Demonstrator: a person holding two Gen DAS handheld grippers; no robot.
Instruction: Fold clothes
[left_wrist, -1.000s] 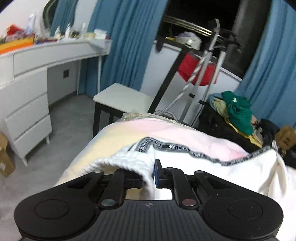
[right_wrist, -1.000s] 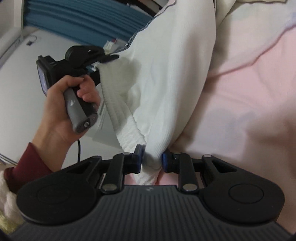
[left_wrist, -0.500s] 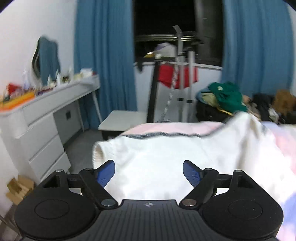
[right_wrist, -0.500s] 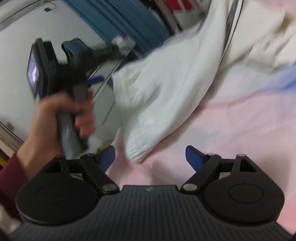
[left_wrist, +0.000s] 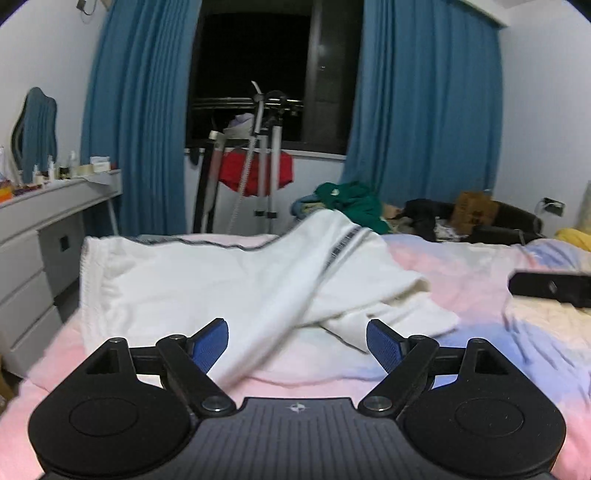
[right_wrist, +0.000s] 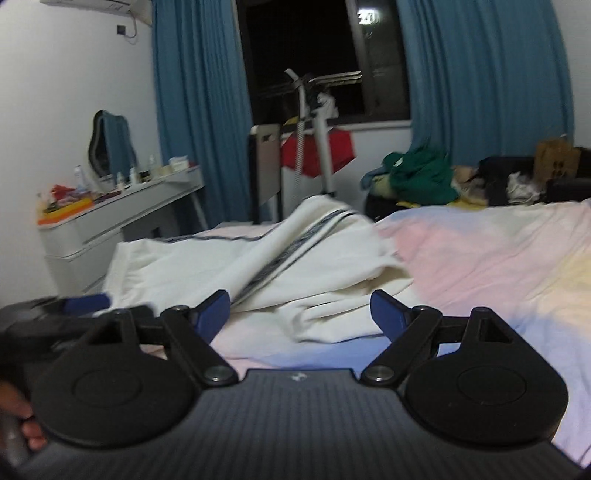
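**White garment loose on bed, both claws wide and empty**

Left claw (left_wrist: 297, 341): blue pads spread wide, nothing between them. Right claw (right_wrist: 300, 311): same, wide, empty. Both sit low over the near edge of the bed (left_wrist: 480, 280), facing the window.

White garment (left_wrist: 207, 280) lies on the pastel bed cover, left of centre, just ahead of both claws. Looks like track pants: ribbed elastic band at the left end (left_wrist: 86, 280), dark printed side stripe (left_wrist: 338, 254) running along one panel. One part is draped diagonally across the rest, so it's partly doubled over but lumpy, not squared. Could be mid-fold or just dropped there; can't tell which.

Handling, my read:
- soft knit, light, no stiffness; will sag and drag when lifted
- thick layers bunch, pinch may slip
- ribbed band and hems are the firmest grab points; two corners at once keeps the edge straight

Green clothes pile (right_wrist: 419, 177) sits beyond the bed.
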